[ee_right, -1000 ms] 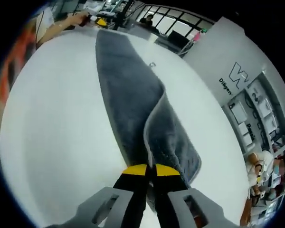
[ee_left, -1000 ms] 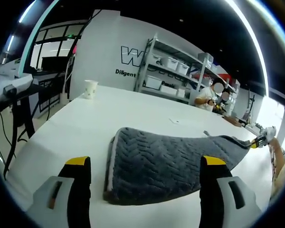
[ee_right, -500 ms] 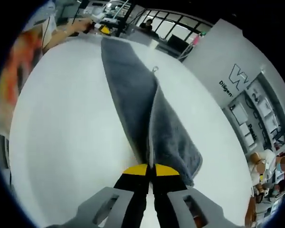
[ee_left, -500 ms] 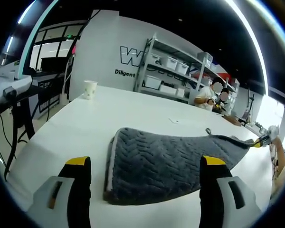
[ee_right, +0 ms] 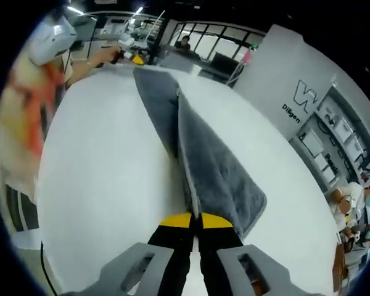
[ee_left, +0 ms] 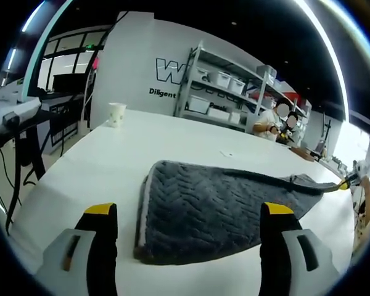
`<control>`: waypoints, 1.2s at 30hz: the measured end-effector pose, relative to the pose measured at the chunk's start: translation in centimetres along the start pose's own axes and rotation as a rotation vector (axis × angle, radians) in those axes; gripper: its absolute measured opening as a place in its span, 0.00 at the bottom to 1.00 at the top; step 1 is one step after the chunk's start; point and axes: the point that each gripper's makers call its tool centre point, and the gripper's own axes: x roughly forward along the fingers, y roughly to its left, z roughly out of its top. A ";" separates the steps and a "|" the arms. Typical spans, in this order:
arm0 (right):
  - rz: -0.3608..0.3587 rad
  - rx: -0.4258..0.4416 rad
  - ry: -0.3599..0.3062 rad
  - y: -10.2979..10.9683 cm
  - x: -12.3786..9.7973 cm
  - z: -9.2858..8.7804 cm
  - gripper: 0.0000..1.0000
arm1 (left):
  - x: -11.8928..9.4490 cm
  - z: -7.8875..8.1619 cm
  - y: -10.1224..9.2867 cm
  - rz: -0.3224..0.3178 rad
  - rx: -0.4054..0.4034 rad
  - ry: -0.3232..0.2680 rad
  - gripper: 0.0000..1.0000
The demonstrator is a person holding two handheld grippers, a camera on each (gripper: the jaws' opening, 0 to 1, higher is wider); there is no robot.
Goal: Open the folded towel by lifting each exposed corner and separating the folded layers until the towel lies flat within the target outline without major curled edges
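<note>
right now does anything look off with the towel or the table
Nothing spilled or damaged. The grey towel is not flat yet: the right gripper pinches one edge, so a layer stands up from the white table as a ridge. The left gripper is open, short of the towel.

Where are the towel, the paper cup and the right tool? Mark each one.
towel (ee_left: pixel 209 206), left gripper view, middle of its ribbed grey top layer.
paper cup (ee_left: pixel 117 115), left gripper view, its side wall.
right tool (ee_right: pixel 196 219), right gripper view, between its yellow tips, shut on the towel's edge.
</note>
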 end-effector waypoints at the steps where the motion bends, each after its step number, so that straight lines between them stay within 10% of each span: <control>1: 0.005 0.004 0.001 0.1 0.0 -0.1 0.00 | 0.0 0.0 0.0 0.000 0.000 0.001 0.94; 36: 0.212 0.166 0.123 5.6 1.1 -5.6 0.00 | 0.0 0.0 0.1 0.000 -0.002 0.006 0.94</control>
